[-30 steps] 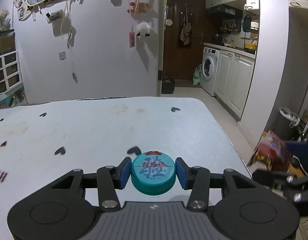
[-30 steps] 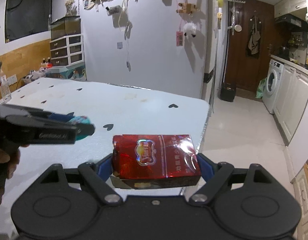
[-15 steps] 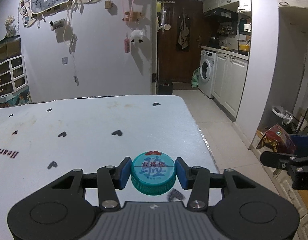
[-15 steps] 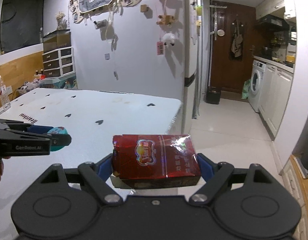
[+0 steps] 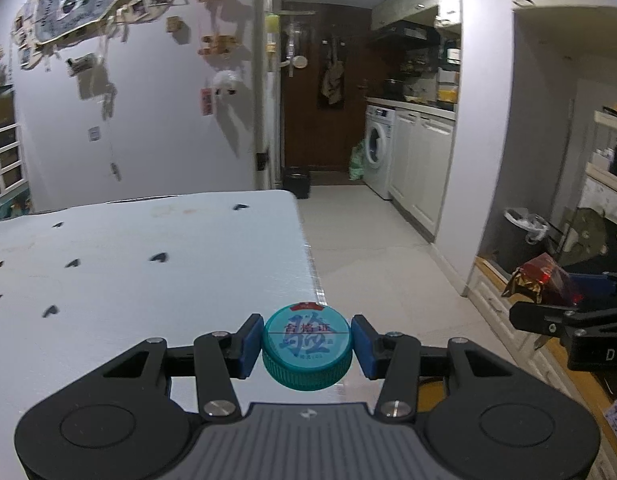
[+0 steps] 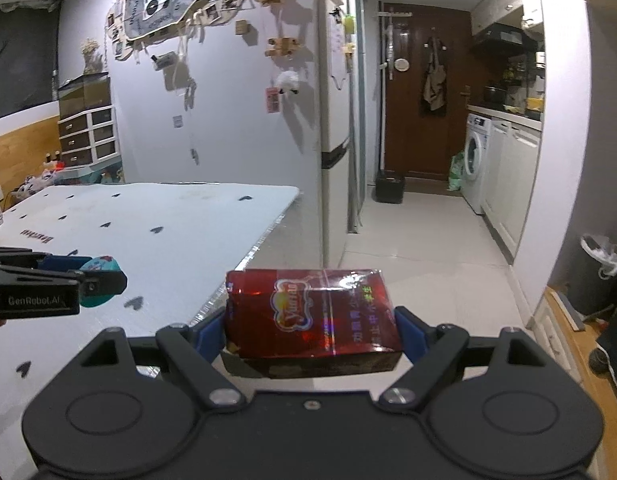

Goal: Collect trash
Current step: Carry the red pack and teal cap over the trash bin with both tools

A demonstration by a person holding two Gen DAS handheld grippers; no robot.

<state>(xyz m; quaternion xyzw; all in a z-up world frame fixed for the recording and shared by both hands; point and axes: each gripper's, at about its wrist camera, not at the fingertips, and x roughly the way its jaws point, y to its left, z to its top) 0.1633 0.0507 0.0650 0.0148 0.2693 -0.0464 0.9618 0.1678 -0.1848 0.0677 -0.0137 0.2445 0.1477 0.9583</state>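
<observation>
The left gripper [image 5: 307,346] is narrowed onto a teal bottle cap [image 5: 307,354], its blue pads [image 5: 250,345] pressing the ribbed rim from both sides, printed top facing up. It hangs above the right edge of the white worktop [image 5: 148,280]. The right gripper [image 6: 312,330] stands much wider, clamping a red cigarette pack [image 6: 312,316] lengthwise between its blue pads, off the worktop's corner and over the tiled floor [image 6: 420,248]. In the left wrist view the pack's near end looks crumpled, gold foil perhaps showing. A lined trash bin [image 6: 598,276] stands against the right wall, well apart from both grippers.
</observation>
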